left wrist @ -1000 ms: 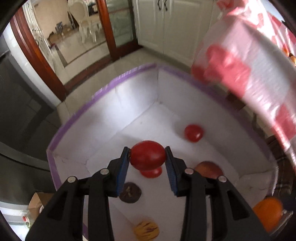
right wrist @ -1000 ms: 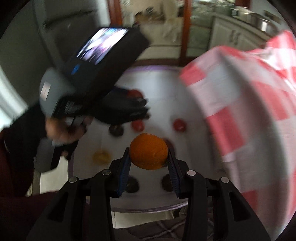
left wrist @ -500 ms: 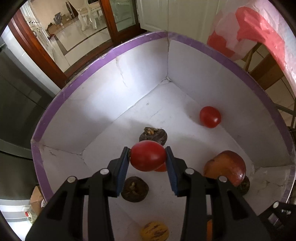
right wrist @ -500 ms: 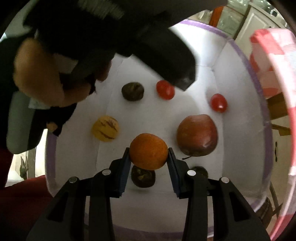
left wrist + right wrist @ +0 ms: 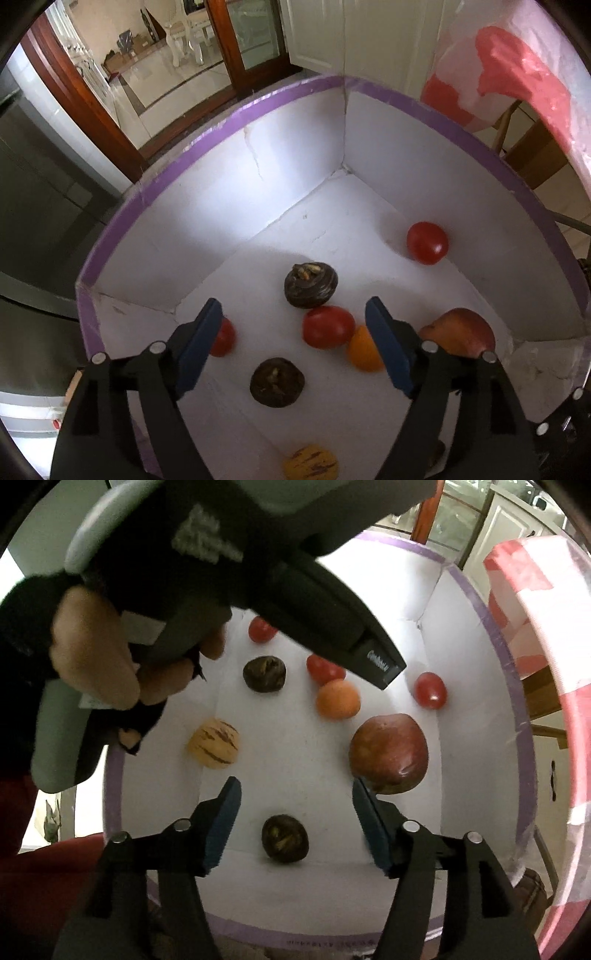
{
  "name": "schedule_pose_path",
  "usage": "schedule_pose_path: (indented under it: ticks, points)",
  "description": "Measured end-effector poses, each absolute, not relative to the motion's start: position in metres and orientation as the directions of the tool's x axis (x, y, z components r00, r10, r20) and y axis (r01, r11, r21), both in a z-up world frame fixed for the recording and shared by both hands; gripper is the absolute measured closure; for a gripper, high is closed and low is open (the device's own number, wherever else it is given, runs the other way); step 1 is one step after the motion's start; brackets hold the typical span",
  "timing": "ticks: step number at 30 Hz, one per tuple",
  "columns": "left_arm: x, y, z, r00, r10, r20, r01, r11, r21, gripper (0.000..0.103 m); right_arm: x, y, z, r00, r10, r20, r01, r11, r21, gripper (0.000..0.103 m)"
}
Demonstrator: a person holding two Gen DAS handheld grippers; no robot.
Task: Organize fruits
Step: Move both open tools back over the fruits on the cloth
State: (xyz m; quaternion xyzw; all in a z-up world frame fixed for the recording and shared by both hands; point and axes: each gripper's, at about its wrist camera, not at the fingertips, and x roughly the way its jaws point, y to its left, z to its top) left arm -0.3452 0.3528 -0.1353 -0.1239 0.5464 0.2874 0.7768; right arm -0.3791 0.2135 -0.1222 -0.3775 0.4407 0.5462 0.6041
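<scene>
Your left gripper [image 5: 293, 323] points down into the white box [image 5: 236, 192] with the purple rim, its jaws opening and nothing pinched between the blue pads [image 5: 201, 341]. Below the gap, a red tomato [image 5: 328, 327] rests on the box floor, touching the orange [image 5: 362, 350] just to its right. Your right gripper [image 5: 297, 818] is likewise opening with nothing in its grasp (a dark brown fruit [image 5: 284, 838] lies on the floor beneath the gap, untouched). The same orange [image 5: 338, 699] sits mid-floor in the right wrist view, near the big red apple [image 5: 389, 753]. Two more tomatoes, another dark fruit [image 5: 264, 673] and a striped yellow fruit [image 5: 213, 742] lie apart around them. Your left hand [image 5: 96, 657] grips its tool's handle above the box.
</scene>
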Motion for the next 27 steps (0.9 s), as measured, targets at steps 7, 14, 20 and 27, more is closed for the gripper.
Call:
schedule_pose_path:
  ticks: [7, 14, 20, 27]
  points:
    - [-0.345, 0.345, -0.102, 0.302, 0.41, -0.861, -0.575, 0.798, 0.179, 0.018, -0.378, 0.2, -0.088, -0.014, 0.421, -0.907, -0.991, 0.114, 0.068, 0.039]
    - [-0.34, 0.333, -0.033, 0.441, 0.511, -0.738, -0.606, 0.776, 0.175, 0.008, -0.357, 0.169, -0.02, 0.009, 0.59, -0.807, -0.978, 0.173, 0.116, 0.038]
    - [-0.298, 0.292, 0.039, 0.552, 0.548, -0.628, -0.578, 0.795, 0.186, 0.002, -0.314, 0.107, 0.067, 0.181, 0.75, -0.636, -0.943, 0.316, 0.104, 0.025]
    - [-0.202, 0.19, 0.101, 0.732, 0.372, -0.571, -0.4, 0.913, 0.081, 0.002, -0.239, -0.004, 0.118, 0.537, 0.68, -0.499, -0.775, 0.632, 0.027, 0.016]
